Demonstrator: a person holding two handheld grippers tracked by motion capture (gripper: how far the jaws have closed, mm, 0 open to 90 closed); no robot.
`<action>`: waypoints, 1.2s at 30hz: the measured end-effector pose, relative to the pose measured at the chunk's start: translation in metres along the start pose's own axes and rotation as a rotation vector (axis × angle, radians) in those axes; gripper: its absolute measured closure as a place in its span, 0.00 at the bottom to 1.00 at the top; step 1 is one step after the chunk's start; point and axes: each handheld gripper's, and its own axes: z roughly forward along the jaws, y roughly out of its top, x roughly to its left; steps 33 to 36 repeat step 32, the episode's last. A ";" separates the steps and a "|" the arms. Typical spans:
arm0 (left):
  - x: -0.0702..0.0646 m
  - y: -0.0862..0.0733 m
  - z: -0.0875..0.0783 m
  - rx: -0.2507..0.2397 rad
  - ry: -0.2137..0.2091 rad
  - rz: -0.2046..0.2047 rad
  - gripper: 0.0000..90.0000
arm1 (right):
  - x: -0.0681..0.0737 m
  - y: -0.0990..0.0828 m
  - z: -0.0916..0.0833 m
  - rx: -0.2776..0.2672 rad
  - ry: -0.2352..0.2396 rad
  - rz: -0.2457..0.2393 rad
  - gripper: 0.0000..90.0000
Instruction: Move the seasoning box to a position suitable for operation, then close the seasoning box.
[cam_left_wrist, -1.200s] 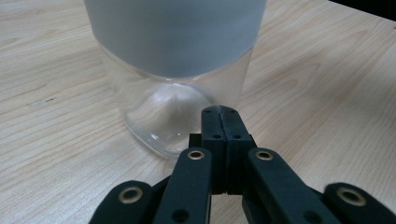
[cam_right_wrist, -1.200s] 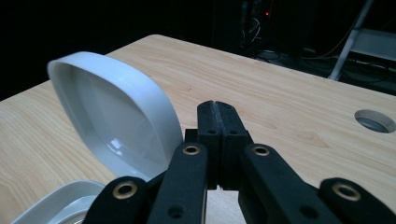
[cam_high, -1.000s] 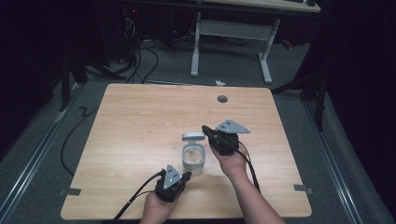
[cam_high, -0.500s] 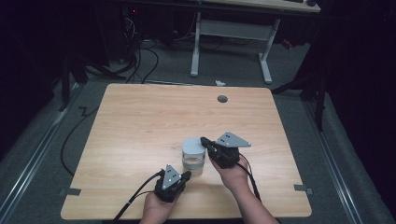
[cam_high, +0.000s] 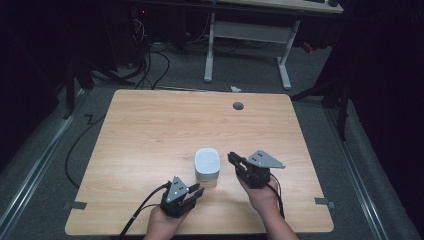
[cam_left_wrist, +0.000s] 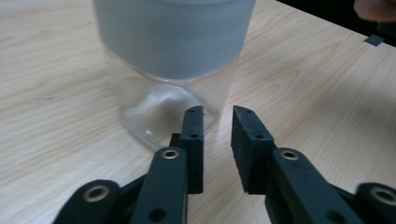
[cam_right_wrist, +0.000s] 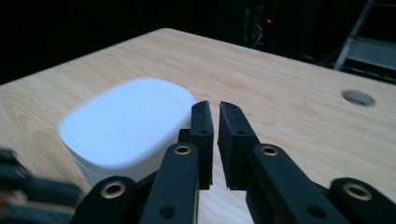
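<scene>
Moved: right gripper (cam_high: 234, 159) now off the jar (cam_high: 207, 166), at its 3 o'clock; lid (cam_right_wrist: 128, 119) sits on.
Jar: near table (cam_high: 150, 130) centre, toward 6 o'clock; contents can't be told.
Left gripper (cam_left_wrist: 217, 122): slightly parted, empty, at jar's 7 o'clock.
Right gripper: nearly closed, empty.
Risk: unseated lid could slip off if nudged.

One lidded container (cam_high: 207, 167), one table (cam_high: 150, 130), two grippers: left gripper (cam_high: 192, 194), right gripper (cam_high: 234, 160)
</scene>
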 end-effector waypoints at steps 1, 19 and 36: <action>0.006 0.006 -0.005 -0.008 0.010 0.016 0.78 | -0.005 -0.005 -0.003 0.005 -0.011 0.015 0.89; 0.095 0.041 -0.052 -0.079 0.209 -0.016 0.54 | -0.061 -0.084 -0.051 0.089 -0.221 0.100 0.53; 0.099 0.044 -0.068 -0.113 0.240 -0.013 0.54 | -0.064 -0.089 -0.049 0.102 -0.234 0.079 0.50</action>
